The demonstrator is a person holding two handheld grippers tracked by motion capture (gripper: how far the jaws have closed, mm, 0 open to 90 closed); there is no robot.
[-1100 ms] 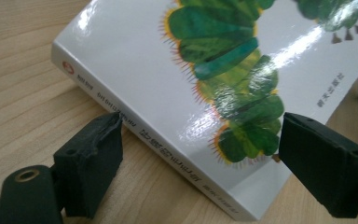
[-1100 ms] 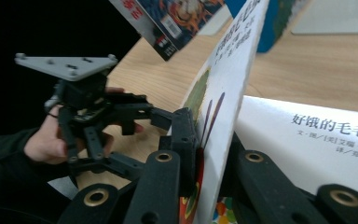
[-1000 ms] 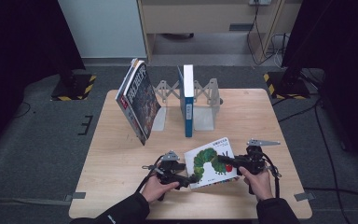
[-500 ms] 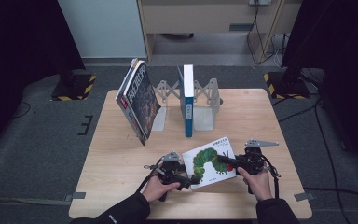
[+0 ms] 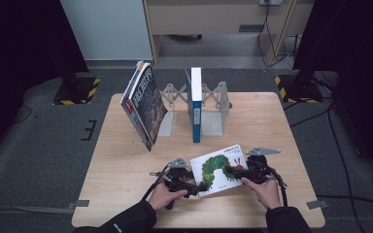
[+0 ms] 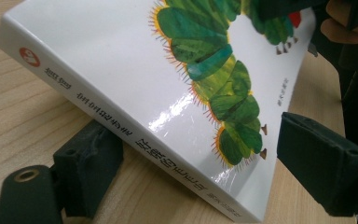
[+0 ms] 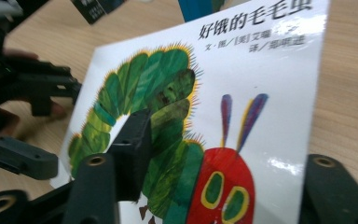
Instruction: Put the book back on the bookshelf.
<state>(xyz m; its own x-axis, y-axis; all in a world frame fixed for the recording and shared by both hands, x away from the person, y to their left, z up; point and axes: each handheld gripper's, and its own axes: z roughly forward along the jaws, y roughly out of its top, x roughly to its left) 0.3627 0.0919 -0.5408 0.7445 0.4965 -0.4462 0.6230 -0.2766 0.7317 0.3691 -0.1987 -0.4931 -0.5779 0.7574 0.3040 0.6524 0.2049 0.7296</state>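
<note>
Near edge of light wooden table: white caterpillar picture book, between left gripper at its left corner and right gripper at its right side. Behind it, mid-table: grey metal bookend rack holding upright blue-spined book. Left of rack: dark-covered book, leaning.

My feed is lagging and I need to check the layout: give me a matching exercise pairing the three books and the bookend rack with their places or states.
Things:
1. caterpillar book
2. dark book
3. blue book
4. rack

Places or states:
A. leans tilted at the left of the rack
B. stands upright in the rack
C. lies at the near edge between the two hand-held grippers
D. grey metal, at the far middle of the table

Pairs: 1-C, 2-A, 3-B, 4-D
</note>
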